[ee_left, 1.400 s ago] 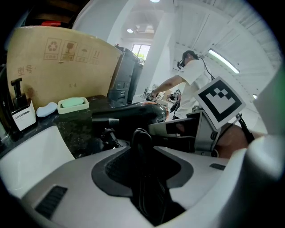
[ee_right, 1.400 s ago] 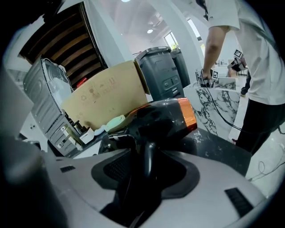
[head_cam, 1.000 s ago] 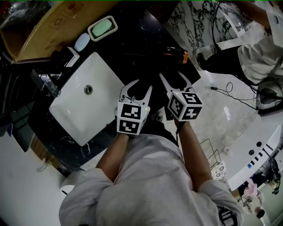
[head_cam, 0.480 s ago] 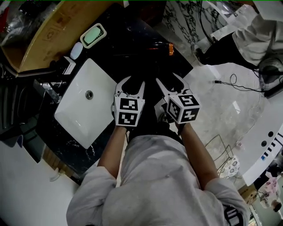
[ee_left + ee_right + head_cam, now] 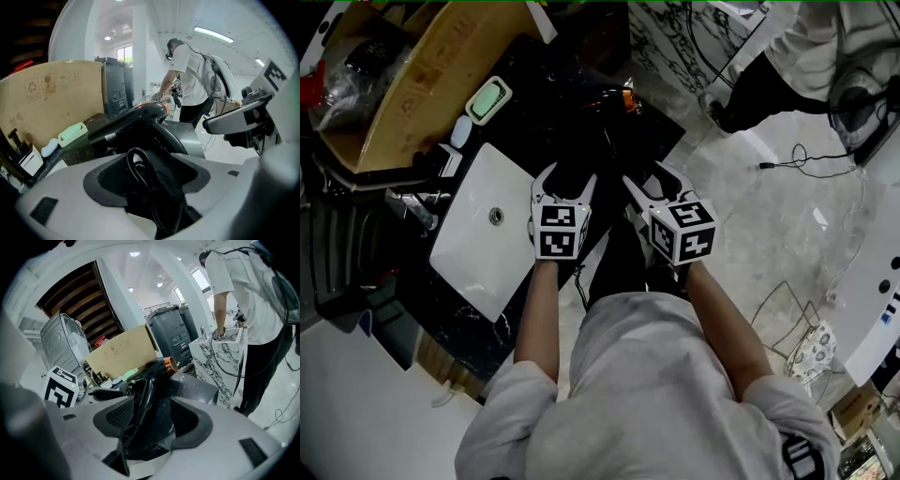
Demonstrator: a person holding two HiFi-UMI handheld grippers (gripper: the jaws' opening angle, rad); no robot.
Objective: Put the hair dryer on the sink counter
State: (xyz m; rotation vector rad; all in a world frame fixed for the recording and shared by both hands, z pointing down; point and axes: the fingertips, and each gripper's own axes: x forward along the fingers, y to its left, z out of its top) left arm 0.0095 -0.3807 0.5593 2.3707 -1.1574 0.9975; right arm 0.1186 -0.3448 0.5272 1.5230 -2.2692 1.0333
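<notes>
Hair dryer (image 5: 152, 369) lies on black counter (image 5: 553, 84); my left gripper (image 5: 567, 178) has just been opening wide, cord (image 5: 140, 164) loose between jaws; right gripper (image 5: 649, 178) wide too, dryer handle between, ungripped.

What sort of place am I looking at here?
Likely a mock bathroom vanity in a workshop: a white sink in a black counter, a soap dish, a hair dryer, with a cardboard box beside.

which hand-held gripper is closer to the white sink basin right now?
Left. The left hand-held gripper is right beside the sink basin, its jaws just opened with the hair dryer cord between them. The right hand-held gripper is farther off, on the left one's other side.
</notes>
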